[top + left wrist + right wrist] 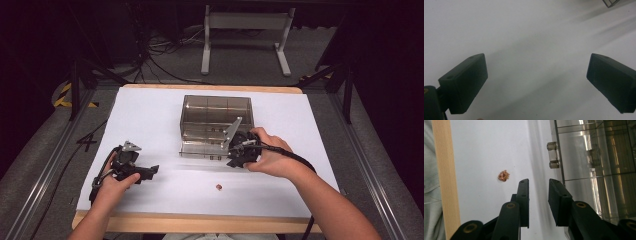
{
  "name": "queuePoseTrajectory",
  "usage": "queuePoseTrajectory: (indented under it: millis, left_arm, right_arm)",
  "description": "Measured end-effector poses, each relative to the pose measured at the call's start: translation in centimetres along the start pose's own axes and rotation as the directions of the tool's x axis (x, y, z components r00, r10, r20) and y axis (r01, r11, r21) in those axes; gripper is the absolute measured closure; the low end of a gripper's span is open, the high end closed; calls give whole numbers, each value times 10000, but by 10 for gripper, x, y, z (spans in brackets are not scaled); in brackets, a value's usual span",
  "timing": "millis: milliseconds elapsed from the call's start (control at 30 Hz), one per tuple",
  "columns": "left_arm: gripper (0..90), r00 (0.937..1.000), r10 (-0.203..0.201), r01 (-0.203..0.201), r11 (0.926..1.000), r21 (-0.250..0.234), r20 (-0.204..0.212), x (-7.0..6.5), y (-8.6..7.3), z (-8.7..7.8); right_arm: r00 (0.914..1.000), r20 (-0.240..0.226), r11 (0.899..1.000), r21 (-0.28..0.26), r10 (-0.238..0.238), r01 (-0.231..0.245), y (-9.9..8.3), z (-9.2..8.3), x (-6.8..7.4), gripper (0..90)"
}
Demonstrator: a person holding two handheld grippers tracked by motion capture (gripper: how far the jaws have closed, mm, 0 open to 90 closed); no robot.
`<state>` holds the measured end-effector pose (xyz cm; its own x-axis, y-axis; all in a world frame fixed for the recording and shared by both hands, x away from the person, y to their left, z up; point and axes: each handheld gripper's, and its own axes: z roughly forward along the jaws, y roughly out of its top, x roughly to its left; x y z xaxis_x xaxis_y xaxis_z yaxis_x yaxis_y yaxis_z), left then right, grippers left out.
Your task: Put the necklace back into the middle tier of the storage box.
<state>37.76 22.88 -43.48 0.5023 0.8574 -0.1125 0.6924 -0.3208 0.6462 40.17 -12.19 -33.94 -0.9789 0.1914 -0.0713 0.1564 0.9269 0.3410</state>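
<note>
A smoky clear acrylic box [216,122] stands mid-table, and its front wall [584,157] carries a pair of clear round knobs [553,155]. A small copper-coloured lump [218,187] lies on the white sheet in front of the box; it also appears left of the jaws [503,175] in the right gripper view. My right gripper [232,158] sits just before the box front, jaws a little apart with only bare sheet between them [539,182]. My left gripper [149,171] rests at the table's left, jaws wide apart over blank white surface [536,62].
The white sheet [150,115] covers a wooden tabletop whose front edge [445,175] runs close behind the lump. A corner of the box [610,2] peeks in at the top right of the left gripper view. Cables and a white stand [245,35] lie on the floor beyond.
</note>
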Motion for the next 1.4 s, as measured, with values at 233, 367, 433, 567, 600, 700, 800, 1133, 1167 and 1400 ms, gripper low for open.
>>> queuePoseTrajectory:
  millis: [233,367,433,567,600,700,800,1133,1167,1400]
  left_arm:
    - [41,10000,14,-14,10000,-6,7,0,0,0]
    - [40,10000,-1,1,10000,-3,-21,0,0,0]
    - [41,10000,-2,2,10000,-11,-12,0,0,0]
    - [41,10000,-9,9,10000,-17,-17,0,0,0]
    - [41,10000,-4,4,10000,-14,-14,0,0,0]
    - [40,10000,17,-17,10000,-6,6,0,0,0]
    - [41,10000,13,-13,10000,-7,2,0,0,0]
    - [41,10000,-9,9,10000,-21,-7,0,0,0]
    - [41,10000,-16,16,10000,-28,-4,0,0,0]
    - [41,10000,-2,2,10000,2,4,0,0,0]
  right_arm:
    - [9998,-217,10000,-47,21,-22,3,6,6,704]
    - [9994,-337,10000,-9,-2,1,4,12,9,696]
    - [9991,-412,10000,-21,-39,38,5,15,10,692]
    - [9990,-457,10000,-55,1,-4,6,18,12,683]
    - [9985,-539,10000,-57,39,-42,7,19,13,681]
    - [9984,-566,10000,-49,-13,10,7,22,15,676]
    - [9979,-639,10000,-68,-65,61,8,25,15,674]
    - [9964,-829,9998,10,-188,190,10,37,22,665]
    - [9959,-891,9999,22,-161,163,10,39,23,664]
    - [9937,-1088,9992,249,-286,314,11,49,27,658]
